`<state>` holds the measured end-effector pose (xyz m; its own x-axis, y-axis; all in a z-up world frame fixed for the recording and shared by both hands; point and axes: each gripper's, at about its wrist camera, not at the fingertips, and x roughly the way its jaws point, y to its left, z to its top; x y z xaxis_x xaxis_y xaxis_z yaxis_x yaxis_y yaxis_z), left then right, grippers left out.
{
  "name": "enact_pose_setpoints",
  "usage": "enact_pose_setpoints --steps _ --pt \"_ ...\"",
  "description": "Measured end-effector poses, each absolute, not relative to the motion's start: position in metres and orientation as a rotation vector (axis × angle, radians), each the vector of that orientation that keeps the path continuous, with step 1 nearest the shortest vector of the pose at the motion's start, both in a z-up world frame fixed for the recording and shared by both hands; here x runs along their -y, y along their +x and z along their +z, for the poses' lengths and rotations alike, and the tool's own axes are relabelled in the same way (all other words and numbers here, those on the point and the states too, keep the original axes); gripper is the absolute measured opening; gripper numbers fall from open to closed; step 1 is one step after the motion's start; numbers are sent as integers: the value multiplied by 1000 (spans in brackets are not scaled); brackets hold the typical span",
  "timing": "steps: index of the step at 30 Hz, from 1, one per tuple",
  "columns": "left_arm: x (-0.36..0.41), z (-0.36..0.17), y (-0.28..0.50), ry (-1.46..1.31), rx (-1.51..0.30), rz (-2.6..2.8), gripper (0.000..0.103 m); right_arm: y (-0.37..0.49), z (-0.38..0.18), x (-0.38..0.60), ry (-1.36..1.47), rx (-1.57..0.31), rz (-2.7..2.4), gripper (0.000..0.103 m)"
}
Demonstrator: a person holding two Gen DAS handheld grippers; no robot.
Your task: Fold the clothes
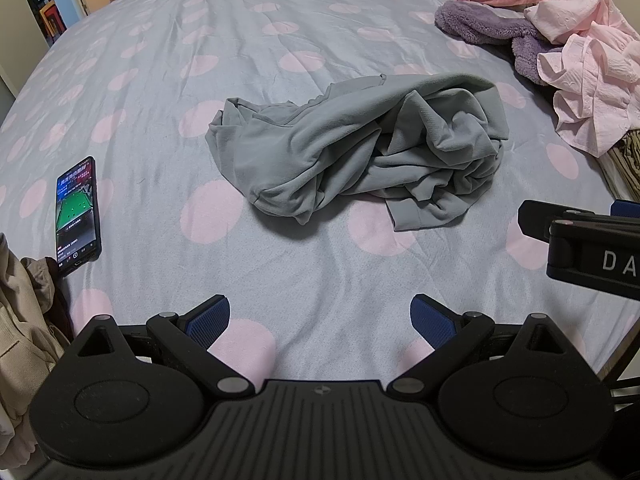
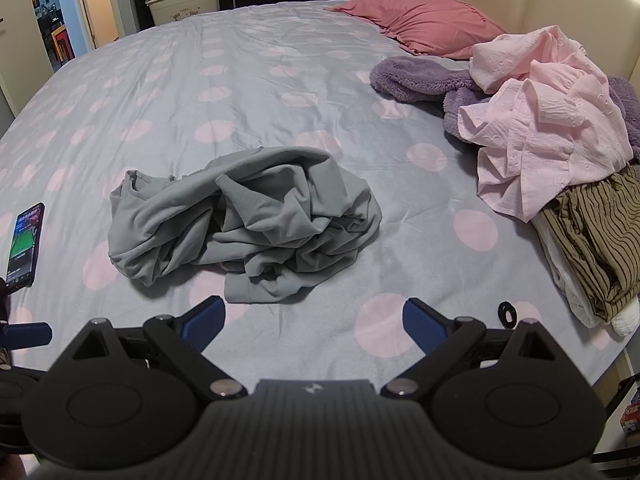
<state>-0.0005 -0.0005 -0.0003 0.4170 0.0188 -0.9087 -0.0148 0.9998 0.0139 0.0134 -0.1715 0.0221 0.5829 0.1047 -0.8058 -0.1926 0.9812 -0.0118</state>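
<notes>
A crumpled grey garment [image 1: 360, 152] lies in a heap in the middle of the bed; it also shows in the right wrist view [image 2: 248, 224]. My left gripper [image 1: 320, 320] is open and empty, held above the sheet short of the garment. My right gripper [image 2: 312, 324] is open and empty, just short of the garment's near hem. The right gripper's side shows at the right edge of the left wrist view [image 1: 580, 236]. A pile of pink [image 2: 536, 120], purple [image 2: 416, 80] and striped olive [image 2: 600, 232] clothes lies at the right.
The bed has a grey sheet with pink dots [image 2: 240, 80]. A phone [image 1: 78, 210] with a lit screen lies at the left. A pink pillow [image 2: 412, 16] is at the far right. A small black ring [image 2: 507, 314] lies on the sheet. Beige clothing [image 1: 20, 320] hangs at the left edge.
</notes>
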Motion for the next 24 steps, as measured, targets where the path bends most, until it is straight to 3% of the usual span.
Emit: enact_pose_setpoints --steps 24 --pt "1 1 -4 4 -1142 26 99 14 21 172 -103 -934 172 97"
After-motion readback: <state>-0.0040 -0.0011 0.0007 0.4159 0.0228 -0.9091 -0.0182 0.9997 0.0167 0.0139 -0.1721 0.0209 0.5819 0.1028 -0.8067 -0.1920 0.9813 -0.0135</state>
